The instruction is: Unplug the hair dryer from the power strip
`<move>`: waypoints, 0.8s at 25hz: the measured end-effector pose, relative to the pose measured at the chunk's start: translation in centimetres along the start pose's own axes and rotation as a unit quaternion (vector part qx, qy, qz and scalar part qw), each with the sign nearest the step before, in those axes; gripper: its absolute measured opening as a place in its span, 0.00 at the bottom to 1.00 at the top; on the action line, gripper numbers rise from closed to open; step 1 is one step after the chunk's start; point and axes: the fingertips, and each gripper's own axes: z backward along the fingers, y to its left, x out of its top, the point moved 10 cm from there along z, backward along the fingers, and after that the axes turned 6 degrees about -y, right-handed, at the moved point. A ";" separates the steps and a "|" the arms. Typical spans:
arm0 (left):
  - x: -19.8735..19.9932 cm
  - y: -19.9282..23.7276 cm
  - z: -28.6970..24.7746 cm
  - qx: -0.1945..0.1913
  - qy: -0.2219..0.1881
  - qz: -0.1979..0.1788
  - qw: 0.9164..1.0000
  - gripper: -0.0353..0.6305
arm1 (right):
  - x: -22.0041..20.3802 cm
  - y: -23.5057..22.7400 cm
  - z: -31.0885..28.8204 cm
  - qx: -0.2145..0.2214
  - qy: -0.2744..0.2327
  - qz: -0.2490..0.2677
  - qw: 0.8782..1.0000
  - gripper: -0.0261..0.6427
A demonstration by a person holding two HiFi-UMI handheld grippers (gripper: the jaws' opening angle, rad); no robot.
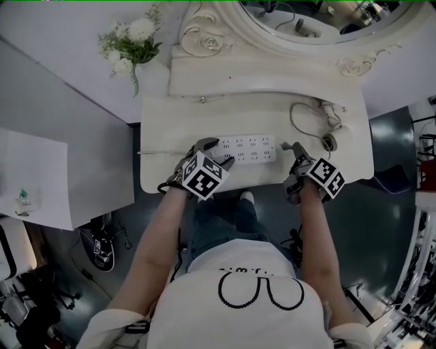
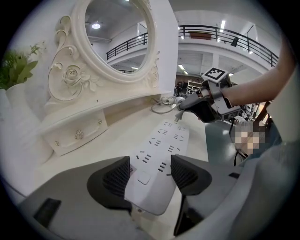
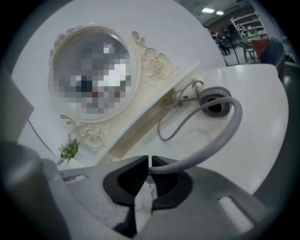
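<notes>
A white power strip (image 1: 251, 148) lies on the white vanity table (image 1: 170, 123). My left gripper (image 1: 216, 154) is shut on the strip's near left end, and in the left gripper view the strip (image 2: 161, 150) runs out from between the pads (image 2: 116, 177). My right gripper (image 1: 288, 147) hovers just right of the strip's far end, shut on a white plug (image 3: 143, 197). The plug's prongs (image 2: 178, 117) hang bare above the strip, out of any socket. Its grey cable (image 3: 220, 136) curves away to a grey ring (image 3: 214, 101) on the tabletop. I cannot make out the hair dryer itself.
An ornate oval mirror (image 1: 306, 20) stands at the back of the table, above a small drawer (image 2: 77, 136). A vase of white flowers (image 1: 133, 41) sits back left. A loose cable loop (image 1: 303, 119) lies near the right rear corner. The table's front edge runs just under both grippers.
</notes>
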 end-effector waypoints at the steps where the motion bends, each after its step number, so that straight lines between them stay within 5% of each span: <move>1: 0.0 0.0 0.0 0.001 0.000 0.001 1.000 0.46 | -0.1 -0.4 -0.1 -0.006 0.003 -0.011 1.000 0.08; 13: 0.3 -0.5 0.0 0.016 0.013 0.017 1.000 0.46 | 0.6 -0.8 -4.8 0.008 -0.004 -0.114 0.993 0.07; 17: 0.3 -0.4 -0.1 0.016 0.013 0.016 1.000 0.46 | 0.8 -0.7 -5.1 -0.016 0.036 -0.061 0.997 0.12; 20: 0.2 -0.2 0.0 0.015 0.013 0.016 1.000 0.46 | 0.3 -0.8 -4.5 -0.033 0.087 -0.022 0.995 0.32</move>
